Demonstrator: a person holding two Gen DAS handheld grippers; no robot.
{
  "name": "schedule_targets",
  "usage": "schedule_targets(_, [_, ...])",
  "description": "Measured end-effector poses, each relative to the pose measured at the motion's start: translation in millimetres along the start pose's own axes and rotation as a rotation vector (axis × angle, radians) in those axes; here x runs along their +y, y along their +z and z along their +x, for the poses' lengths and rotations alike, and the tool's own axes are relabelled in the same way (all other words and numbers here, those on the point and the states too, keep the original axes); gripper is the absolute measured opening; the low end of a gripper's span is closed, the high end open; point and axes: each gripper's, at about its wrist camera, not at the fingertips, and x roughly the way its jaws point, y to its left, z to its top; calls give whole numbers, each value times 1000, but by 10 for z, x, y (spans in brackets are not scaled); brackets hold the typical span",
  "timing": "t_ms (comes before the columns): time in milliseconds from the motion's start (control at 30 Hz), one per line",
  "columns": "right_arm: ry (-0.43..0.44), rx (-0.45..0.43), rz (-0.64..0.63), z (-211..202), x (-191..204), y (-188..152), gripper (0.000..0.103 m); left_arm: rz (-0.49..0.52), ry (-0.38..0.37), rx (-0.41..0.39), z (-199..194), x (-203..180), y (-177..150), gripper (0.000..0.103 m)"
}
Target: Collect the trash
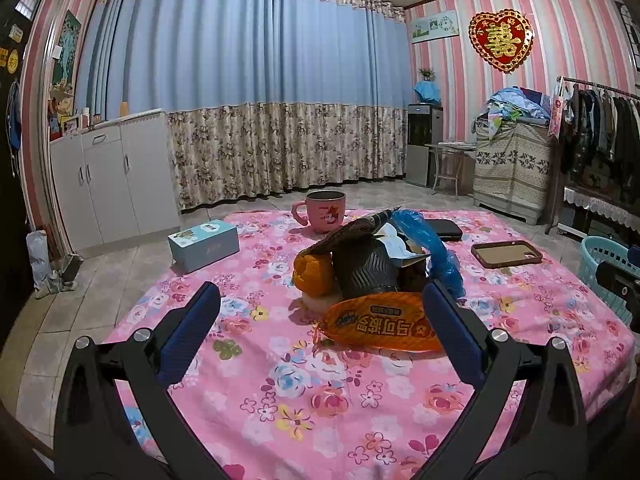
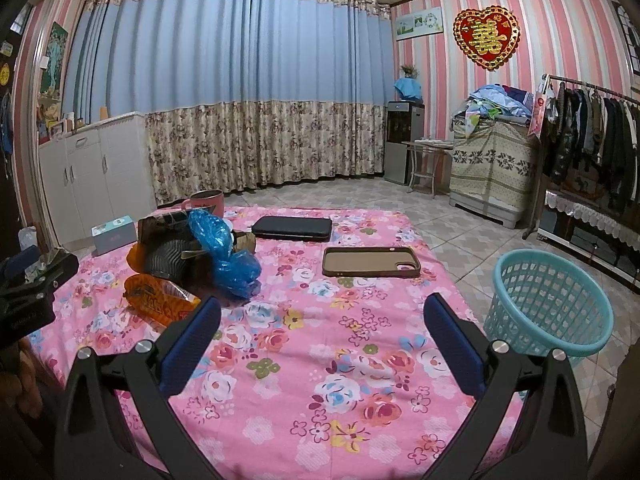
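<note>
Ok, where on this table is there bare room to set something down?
Free: the cloth between the right gripper fingers, nearer than the phone case; and the near-left cloth below the tissue box. Crowded: the middle, around the trash pile, orange wrapper, pink mug and black wallet.

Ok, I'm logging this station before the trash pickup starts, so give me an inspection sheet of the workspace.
Surface: table under a pink floral cloth.
Job's things: heap with an orange snack wrapper, crumpled blue plastic bag, dark ribbed cup, orange peel-like lump; turquoise lattice plastic basket on the floor beside the table.
Clutter: pink cartoon mug, light blue box, brown phone case, black flat pouch.
Grippers: left gripper open, facing the heap; right gripper open over bare cloth.
Cables: nothing seen.
Surroundings: blue curtains, white cabinets, clothes rack.
</note>
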Motion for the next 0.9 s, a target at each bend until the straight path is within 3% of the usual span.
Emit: schedule_targets(900, [0, 1, -4, -8, 19, 8, 99, -3, -7, 3, -6, -13, -6, 98])
